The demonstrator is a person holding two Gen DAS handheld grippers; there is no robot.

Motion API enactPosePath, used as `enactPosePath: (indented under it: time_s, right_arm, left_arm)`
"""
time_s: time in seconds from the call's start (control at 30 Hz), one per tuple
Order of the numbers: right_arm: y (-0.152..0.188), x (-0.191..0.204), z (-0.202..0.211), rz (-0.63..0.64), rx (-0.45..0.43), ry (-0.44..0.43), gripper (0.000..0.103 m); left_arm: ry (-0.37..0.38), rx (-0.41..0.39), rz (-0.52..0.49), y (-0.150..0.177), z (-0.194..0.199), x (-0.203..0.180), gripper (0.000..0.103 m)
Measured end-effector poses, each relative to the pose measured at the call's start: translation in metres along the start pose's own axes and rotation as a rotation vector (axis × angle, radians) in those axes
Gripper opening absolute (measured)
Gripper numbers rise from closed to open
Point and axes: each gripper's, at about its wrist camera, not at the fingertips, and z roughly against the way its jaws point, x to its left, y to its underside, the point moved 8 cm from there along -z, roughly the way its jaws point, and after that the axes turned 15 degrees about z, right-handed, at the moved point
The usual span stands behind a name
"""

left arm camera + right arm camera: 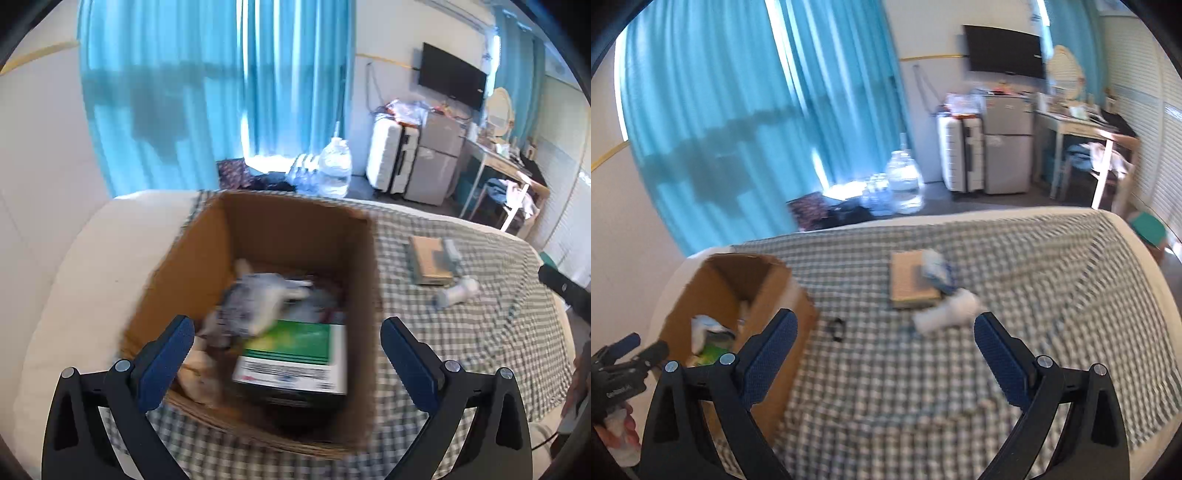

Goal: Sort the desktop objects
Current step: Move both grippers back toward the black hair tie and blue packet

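An open cardboard box (280,229) stands on a green-checked cloth (461,332); it also shows in the right wrist view (738,280). Inside lie a green-and-white carton (295,354) and a blurred white-grey packet (258,299). My left gripper (288,365) is open and empty above the box's near side. On the cloth to the right lie a tan book (910,280), a white-blue packet (936,267), a white bottle (947,310) and a small black clip (836,328). My right gripper (884,354) is open and empty above the cloth, short of the bottle.
The cloth covers a white bed (1137,240). Beyond it are water bottles (905,177), a white suitcase (960,155), a small fridge (1008,147), a desk (1086,129) and blue curtains (738,110). The left gripper shows at the left edge of the right wrist view (631,354).
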Motion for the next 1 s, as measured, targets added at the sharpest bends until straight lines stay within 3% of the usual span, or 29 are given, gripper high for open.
enactPosePath:
  time_s: [0.27,0.5,0.67,0.87,1.0]
  right_arm:
    - [0.029,-0.044,0.017,-0.014,-0.002,0.032,0.098]
    - [0.043,-0.062,-0.016,-0.032,0.02,0.001,0.098]
    - [0.044,-0.064,-0.057,0.016,0.046,-0.024,0.097]
    - [0.028,-0.067,-0.123,0.091,0.093,-0.025,0.09]
    - [0.02,-0.069,-0.168,0.095,0.124,-0.03,0.089]
  left_arm:
    - [0.06,0.036,-0.069,0.054,-0.015,-0.087,0.103]
    - [0.095,0.086,-0.222,0.086,-0.066,-0.156,0.103]
    - [0.047,0.146,-0.216,0.096,-0.132,-0.167,0.103]
    - [-0.104,0.156,-0.172,0.102,-0.212,-0.163,0.103]
    - [-0.191,0.116,-0.152,0.104,-0.241,-0.164,0.103]
